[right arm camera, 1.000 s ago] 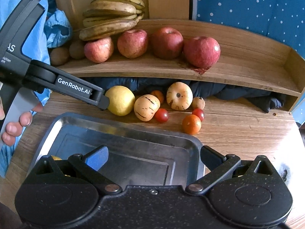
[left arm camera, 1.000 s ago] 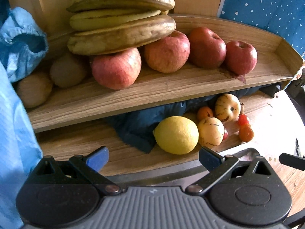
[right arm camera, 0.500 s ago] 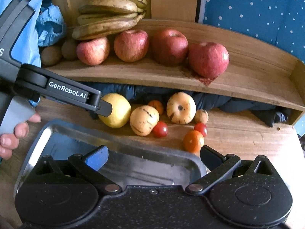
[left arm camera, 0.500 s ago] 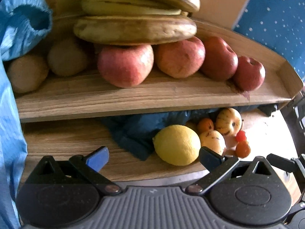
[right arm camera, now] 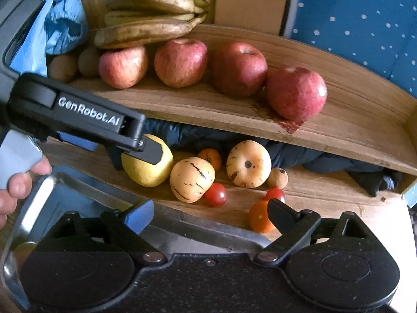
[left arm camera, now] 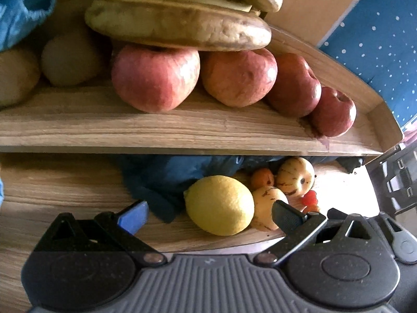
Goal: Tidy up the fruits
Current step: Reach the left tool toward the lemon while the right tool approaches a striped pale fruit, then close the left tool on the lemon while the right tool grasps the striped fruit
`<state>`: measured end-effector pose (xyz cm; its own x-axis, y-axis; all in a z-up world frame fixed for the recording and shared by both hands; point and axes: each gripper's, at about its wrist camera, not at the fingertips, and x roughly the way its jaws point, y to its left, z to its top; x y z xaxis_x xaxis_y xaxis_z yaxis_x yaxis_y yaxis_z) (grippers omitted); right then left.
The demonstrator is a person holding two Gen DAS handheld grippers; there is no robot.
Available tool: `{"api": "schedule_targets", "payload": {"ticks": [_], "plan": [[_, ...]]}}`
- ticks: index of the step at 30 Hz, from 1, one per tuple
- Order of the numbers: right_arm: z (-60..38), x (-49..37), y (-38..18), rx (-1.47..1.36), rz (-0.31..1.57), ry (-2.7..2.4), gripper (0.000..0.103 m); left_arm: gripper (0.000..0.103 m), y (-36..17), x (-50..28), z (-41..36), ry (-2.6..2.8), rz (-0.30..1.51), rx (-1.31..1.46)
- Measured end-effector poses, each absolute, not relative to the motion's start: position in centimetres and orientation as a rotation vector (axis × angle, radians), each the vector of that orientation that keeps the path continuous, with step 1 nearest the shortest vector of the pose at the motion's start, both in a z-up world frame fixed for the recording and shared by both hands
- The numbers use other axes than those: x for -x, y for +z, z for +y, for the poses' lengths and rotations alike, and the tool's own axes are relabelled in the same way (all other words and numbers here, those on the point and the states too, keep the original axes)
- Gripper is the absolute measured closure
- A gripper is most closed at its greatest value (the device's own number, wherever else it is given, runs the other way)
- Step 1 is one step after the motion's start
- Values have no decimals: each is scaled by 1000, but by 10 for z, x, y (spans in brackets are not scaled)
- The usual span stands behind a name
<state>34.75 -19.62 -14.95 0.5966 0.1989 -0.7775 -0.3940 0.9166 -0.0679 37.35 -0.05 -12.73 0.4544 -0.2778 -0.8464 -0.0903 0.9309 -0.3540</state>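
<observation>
Far left, a person's hand (right arm camera: 15,185) gripped the handle of the left tongs (left arm camera: 208,212). Its jaws stood wide, one either side of the lemon (left arm camera: 220,204), which lay on the counter (left arm camera: 65,182) just past them; cannot tell if the pads touched it. Right wrist view showed one finger (right arm camera: 151,151) of those tongs across the lemon's near-left side.

Behind the hand, blue fabric (right arm camera: 65,23) hung at the left edge. Two brownish round fruits (right arm camera: 75,64) sat at the left end of the wooden shelf (right arm camera: 351,120). Next along, a banana bunch (right arm camera: 153,18), browned, rested on top of the leftmost of four red apples (right arm camera: 179,62) lined up in a row toward the right end, each beside the next.

Under the shelf a dark blue cloth (left arm camera: 166,174) was bunched. On the counter in front of it, right of the lemon: a pale striped fruit (right arm camera: 191,180), then a small orange fruit (right arm camera: 211,157) behind it, a red cherry tomato (right arm camera: 215,194), a second striped fruit (right arm camera: 249,164), a small tan fruit (right arm camera: 277,178), another tomato (right arm camera: 275,194) and an orange one (right arm camera: 259,220) nearest.

A metal tray (right arm camera: 47,193) sat on the counter's near side, below the fruit pile. The right tongs (right arm camera: 208,214) hung over the tray's far rim, jaws wide, just closing in a bit, nothing between them. Right pad overlapped the orange fruit in view; contact unclear.
</observation>
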Motion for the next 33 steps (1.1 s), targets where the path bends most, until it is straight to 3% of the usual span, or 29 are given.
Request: {"api": "schedule_targets", "payload": {"ticks": [20, 33], "plan": [[-157, -366, -166, 421, 825, 426, 50, 7, -146, -384, 4, -120, 1146, 485], [-152, -364, -174, 444, 821, 443, 53, 8, -147, -385, 8, -108, 1176, 486]]}}
